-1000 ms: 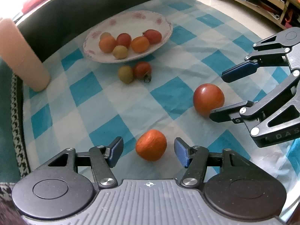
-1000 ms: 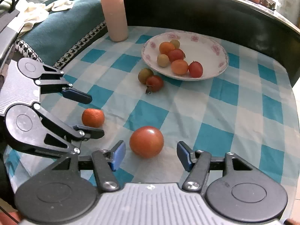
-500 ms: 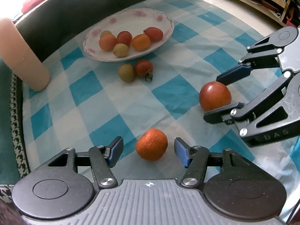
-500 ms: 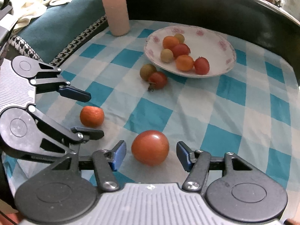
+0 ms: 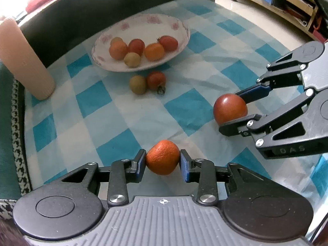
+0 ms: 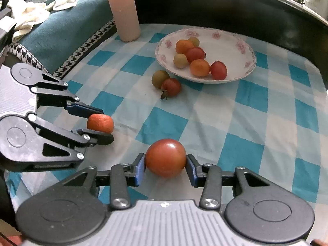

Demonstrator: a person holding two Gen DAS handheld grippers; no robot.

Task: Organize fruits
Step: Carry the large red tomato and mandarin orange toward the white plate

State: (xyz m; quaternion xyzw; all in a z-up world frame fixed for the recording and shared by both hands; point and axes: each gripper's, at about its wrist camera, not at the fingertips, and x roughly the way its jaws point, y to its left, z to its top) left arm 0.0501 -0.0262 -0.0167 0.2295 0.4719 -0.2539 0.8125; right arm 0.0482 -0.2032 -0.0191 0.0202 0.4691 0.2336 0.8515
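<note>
Blue-and-white checked tablecloth (image 5: 184, 106): thin woven cloth, matt, lightly creased; white round plate with pink flower print (image 6: 242, 47): glazed ceramic, glossy; large red tomato (image 6: 165, 157): smooth skin, bright highlight on top; small orange mandarin (image 5: 162, 157): dimpled, rough peel, matt; black two-finger left gripper (image 5: 163, 165): matt black plastic links, shiny metal rivets, blue rubbery-looking pads (image 5: 184, 168), ribbed grey plastic body; black right gripper (image 6: 165, 167): same finish; tall pink ribbed cylinder (image 6: 124, 8): matt, fine vertical ridges, material unclear; dark teal cushion with houndstooth trim (image 6: 57, 32): soft napped fabric; wooden shelf unit (image 5: 272, 2): plain light wood
</note>
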